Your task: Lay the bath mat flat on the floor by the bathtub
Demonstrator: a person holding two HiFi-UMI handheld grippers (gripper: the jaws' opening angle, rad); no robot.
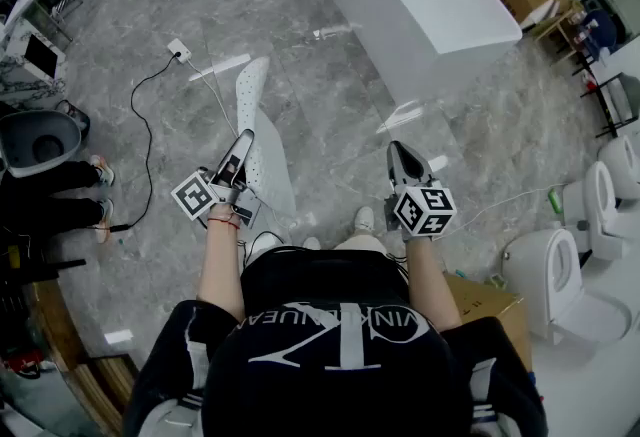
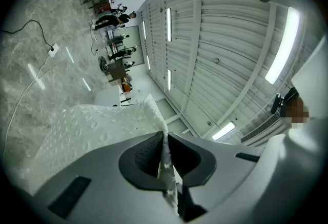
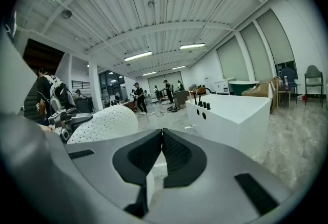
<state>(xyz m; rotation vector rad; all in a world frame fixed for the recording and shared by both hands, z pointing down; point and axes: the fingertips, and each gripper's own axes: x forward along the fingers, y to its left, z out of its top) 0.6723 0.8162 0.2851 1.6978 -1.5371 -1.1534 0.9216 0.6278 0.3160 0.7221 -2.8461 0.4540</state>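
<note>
Near the bathtub (image 1: 440, 15), upturned left gripper (image 1: 244, 138) pinches bath mat (image 1: 264, 160); right gripper (image 1: 398, 149) closed, downturned.

I see glossy grey marble floor (image 1: 120, 15), white toilets (image 1: 557, 272) at right, ribbed white ceiling (image 3: 154, 2), strip lights (image 3: 138, 56) lit.

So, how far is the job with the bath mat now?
Done: the bath mat is picked up, pinched in the left gripper. In hand: it is held up curved, short of the bathtub. Left: spread it flat on the floor beside the bathtub. The right gripper is shut and empty.
</note>
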